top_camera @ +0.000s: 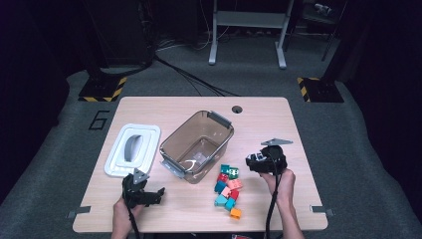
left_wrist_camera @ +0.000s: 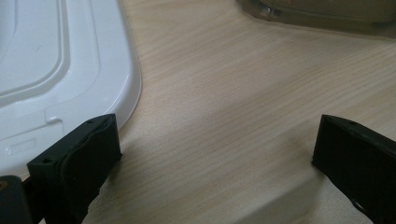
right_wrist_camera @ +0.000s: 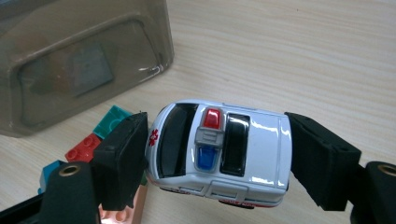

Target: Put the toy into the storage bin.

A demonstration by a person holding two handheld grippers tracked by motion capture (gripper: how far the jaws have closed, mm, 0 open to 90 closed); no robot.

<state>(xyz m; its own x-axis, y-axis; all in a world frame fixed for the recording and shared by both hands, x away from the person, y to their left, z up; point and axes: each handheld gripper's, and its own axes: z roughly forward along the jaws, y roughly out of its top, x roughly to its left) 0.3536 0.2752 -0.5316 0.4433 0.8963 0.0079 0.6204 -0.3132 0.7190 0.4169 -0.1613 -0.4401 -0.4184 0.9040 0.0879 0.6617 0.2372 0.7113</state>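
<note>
Right gripper view shows the right gripper (right_wrist_camera: 217,156) clamped end to end on a small white toy ambulance car (right_wrist_camera: 219,151). Carry it level over the clear brown plastic box (top_camera: 196,145) and release it low inside. The left gripper (left_wrist_camera: 217,154), jaws wide and empty, should wait beside the white plastic lid (left_wrist_camera: 60,65).

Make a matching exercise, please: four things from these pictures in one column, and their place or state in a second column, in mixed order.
Things:
1. toy car
2. white lid
3. clear bin
4. left gripper

Places or states:
A. open above bare table wood
B. flat at the table's left side
C. between the right gripper's jaws
D. standing in the middle of the table, without its lid

Pairs: 1-C, 2-B, 3-D, 4-A
</note>
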